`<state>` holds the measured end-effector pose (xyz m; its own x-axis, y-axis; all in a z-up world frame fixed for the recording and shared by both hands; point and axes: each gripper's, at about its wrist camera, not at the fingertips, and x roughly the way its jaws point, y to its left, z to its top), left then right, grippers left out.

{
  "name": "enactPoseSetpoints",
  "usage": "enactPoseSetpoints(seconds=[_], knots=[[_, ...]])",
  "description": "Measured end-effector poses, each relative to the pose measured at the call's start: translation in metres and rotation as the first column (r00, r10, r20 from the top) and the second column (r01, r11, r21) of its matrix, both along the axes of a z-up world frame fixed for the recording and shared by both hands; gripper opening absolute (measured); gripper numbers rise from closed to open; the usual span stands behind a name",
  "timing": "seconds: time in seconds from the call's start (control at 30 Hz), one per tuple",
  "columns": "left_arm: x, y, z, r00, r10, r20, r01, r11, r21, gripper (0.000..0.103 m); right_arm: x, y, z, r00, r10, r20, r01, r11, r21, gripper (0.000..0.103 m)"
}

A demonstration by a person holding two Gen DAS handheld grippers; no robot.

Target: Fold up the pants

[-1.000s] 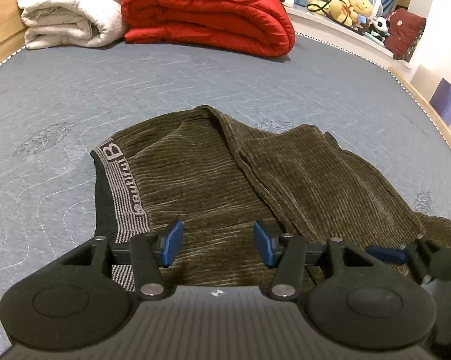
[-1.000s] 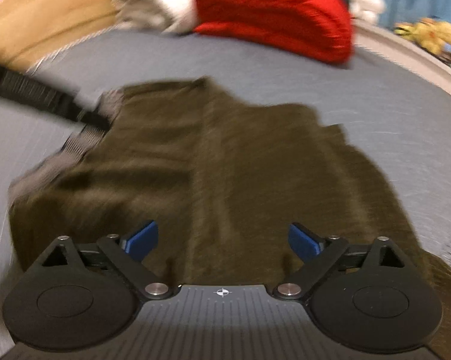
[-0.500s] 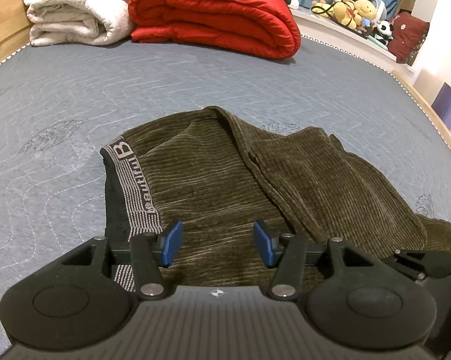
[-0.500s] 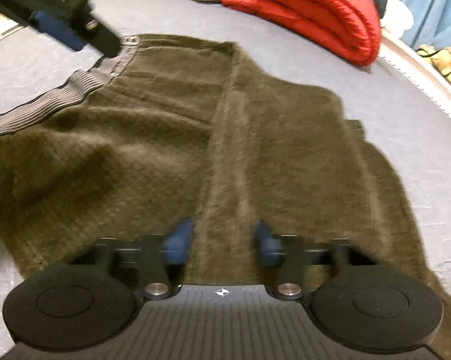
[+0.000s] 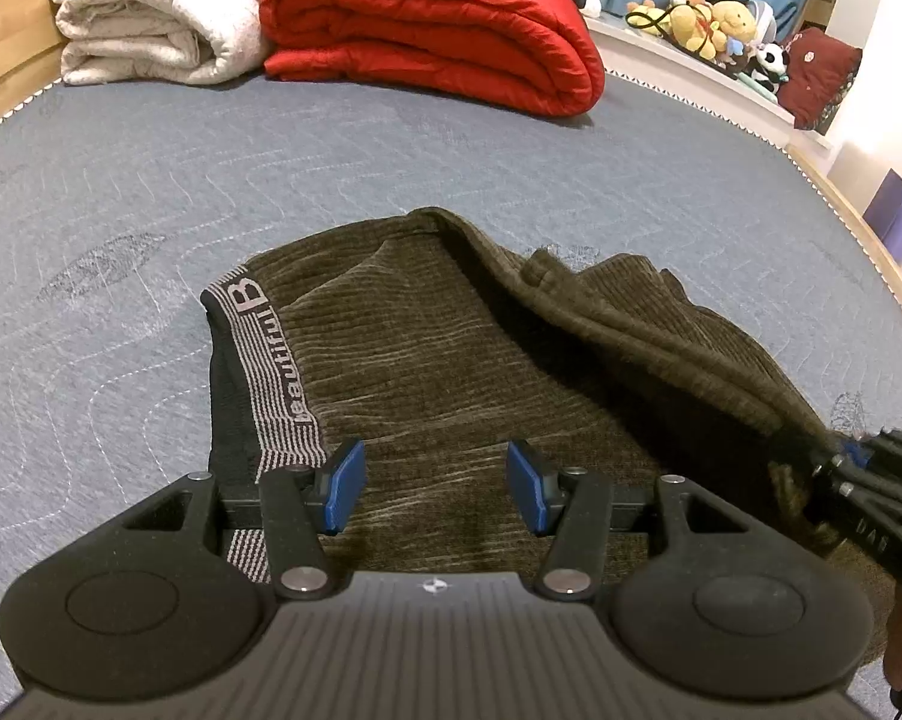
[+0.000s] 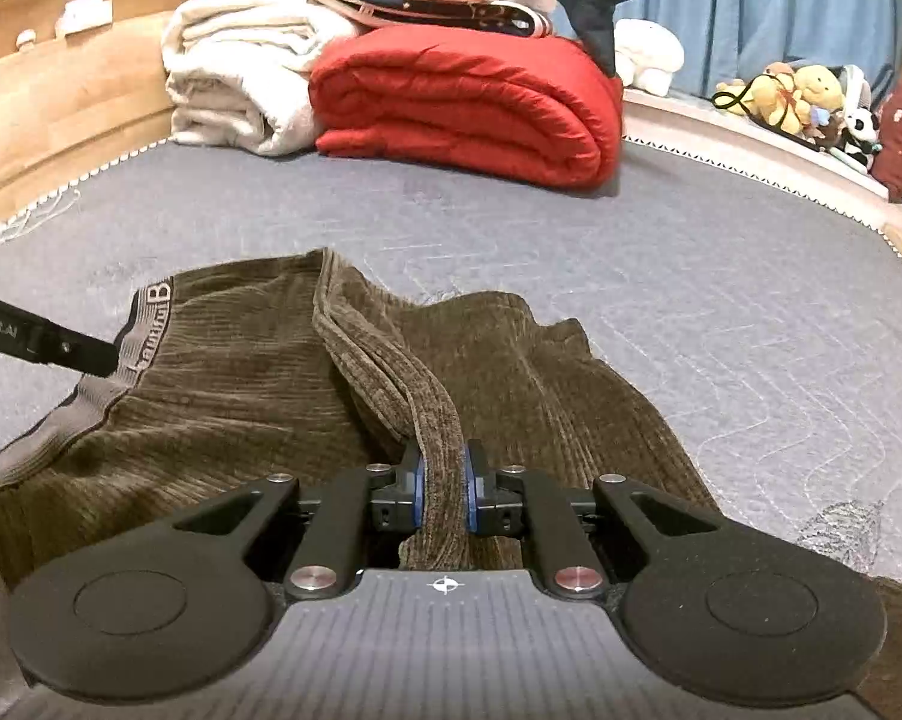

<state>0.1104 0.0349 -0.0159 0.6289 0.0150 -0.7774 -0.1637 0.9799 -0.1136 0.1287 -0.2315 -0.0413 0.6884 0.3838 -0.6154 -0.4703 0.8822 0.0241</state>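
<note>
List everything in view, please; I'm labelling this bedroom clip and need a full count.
pants: one, olive-brown corduroy with a grey lettered waistband, spread on the mattress, one ridge of cloth lifted.
mattress: one, grey quilted, under everything.
red quilt: one, folded, at the far end.
cream blanket: one, folded, left of the quilt.
plush toys: a cluster, mostly yellow, on the far right ledge.
curtain: blue, behind.
left tongs: open, above the waist area.
right tongs: shut on the raised cloth.
</note>
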Motion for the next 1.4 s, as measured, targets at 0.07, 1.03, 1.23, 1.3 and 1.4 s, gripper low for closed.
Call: enactPoseSetpoints(seconds=[0.07, 1.03, 1.23, 1.3, 1.4], knots=[[0.001, -0.001, -0.001, 1.0, -0.001, -0.002, 0.001, 1.0, 0.0, 0.058, -0.001, 0.005, -0.006, 0.999, 0.034, -0.017, -0.034, 0.999, -0.012, 0.013], [0.001, 0.007, -0.003, 1.0, 0.019, -0.014, -0.02, 0.999, -0.026, 0.059, 0.054, -0.035, -0.07, 0.974, -0.189, -0.124, 0.176, 0.978, -0.109, 0.094], [0.002, 0.013, -0.003, 0.999, 0.04, -0.021, -0.04, 0.999, -0.034, 0.059, 0.057, -0.03, -0.078, 0.978, -0.16, -0.133, 0.142, 0.98, -0.14, 0.097], [0.002, 0.012, -0.003, 0.999, 0.038, -0.022, -0.039, 0.998, -0.04, 0.059, 0.057, -0.03, -0.075, 0.979, -0.162, -0.127, 0.145, 0.981, -0.132, 0.096], [0.002, 0.011, -0.002, 0.999, 0.037, -0.019, -0.038, 0.998, -0.042, 0.059, 0.059, -0.035, -0.069, 0.982, -0.174, -0.08, 0.163, 0.978, -0.129, 0.094]])
